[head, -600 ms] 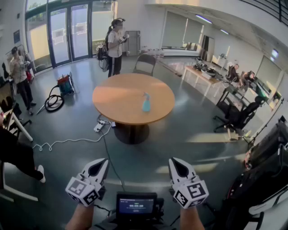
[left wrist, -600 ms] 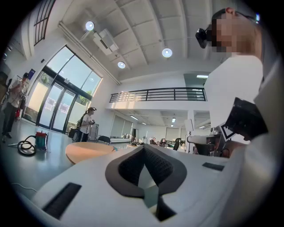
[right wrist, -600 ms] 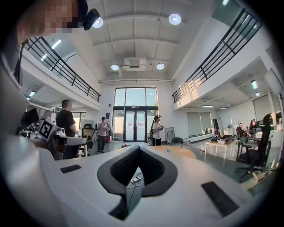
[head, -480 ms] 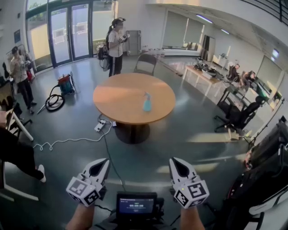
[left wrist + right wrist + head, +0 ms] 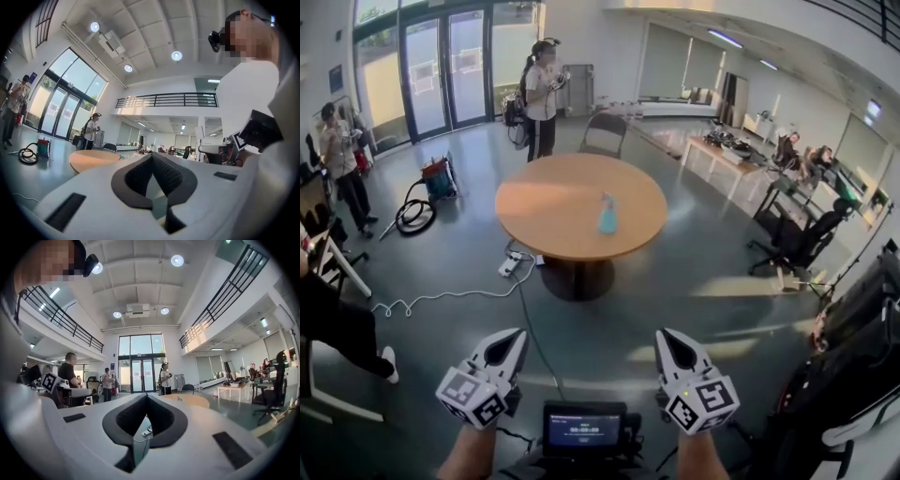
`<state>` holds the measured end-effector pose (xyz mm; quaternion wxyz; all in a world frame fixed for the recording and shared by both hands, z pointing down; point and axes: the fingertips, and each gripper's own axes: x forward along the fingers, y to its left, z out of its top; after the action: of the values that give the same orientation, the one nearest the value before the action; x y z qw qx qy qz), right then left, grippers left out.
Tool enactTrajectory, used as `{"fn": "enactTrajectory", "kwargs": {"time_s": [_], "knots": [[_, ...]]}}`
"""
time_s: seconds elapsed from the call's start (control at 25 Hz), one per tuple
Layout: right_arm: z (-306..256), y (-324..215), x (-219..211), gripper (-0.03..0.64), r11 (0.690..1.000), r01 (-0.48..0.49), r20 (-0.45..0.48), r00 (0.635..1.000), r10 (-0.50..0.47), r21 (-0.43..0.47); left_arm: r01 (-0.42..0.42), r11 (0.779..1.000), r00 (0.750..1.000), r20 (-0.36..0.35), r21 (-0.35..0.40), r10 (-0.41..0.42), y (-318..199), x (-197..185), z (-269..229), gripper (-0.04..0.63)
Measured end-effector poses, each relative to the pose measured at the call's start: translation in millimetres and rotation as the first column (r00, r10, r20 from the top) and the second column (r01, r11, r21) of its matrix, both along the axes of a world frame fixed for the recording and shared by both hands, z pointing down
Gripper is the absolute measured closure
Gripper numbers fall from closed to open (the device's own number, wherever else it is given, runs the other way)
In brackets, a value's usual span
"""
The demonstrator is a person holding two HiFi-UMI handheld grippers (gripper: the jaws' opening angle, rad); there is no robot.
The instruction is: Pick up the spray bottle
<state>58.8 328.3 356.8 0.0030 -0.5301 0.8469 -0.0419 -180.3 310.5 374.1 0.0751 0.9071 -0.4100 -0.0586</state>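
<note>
Standing upright on the round worktop (image 5: 546, 197), the bottle (image 5: 607, 215) is well apart from the left hand-held gripper (image 5: 517, 335) and right hand-held gripper (image 5: 666, 335), both closed, empty.

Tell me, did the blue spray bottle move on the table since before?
No. The spray bottle stands at the same spot on the round table, just right of its middle; only the whole picture slid a little.
</note>
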Motion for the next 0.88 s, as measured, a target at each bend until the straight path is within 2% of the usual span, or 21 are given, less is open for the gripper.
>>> {"fn": "enactTrajectory", "kwargs": {"time_s": [0.08,0.2,0.52,0.68,0.88], "knots": [[-2,1,0,0.606,1.0,-0.012,-0.014,1.0,0.012,0.014,-0.005,1.0,1.0,-0.003,-0.008,0.004,1,1,3,0.592],[4,0,-2,0.606,0.999,-0.047,-0.089,0.995,0.049,0.023,-0.024,1.0,1.0,-0.006,-0.012,0.024,3,2,6,0.591],[6,-3,-13,0.606,0.997,-0.08,-0.049,0.996,0.081,0.005,-0.057,0.998,0.998,-0.003,-0.006,0.057,-2,-12,4,0.591],[8,-3,-23,0.606,0.992,-0.124,-0.054,0.991,0.123,-0.008,-0.067,0.998,0.998,0.003,-0.002,0.067,-1,-24,7,0.591],[9,2,-46,0.606,0.991,-0.132,-0.085,0.988,0.131,-0.006,-0.087,0.996,0.996,-0.012,-0.004,0.087,-2,-45,11,0.592]]}}
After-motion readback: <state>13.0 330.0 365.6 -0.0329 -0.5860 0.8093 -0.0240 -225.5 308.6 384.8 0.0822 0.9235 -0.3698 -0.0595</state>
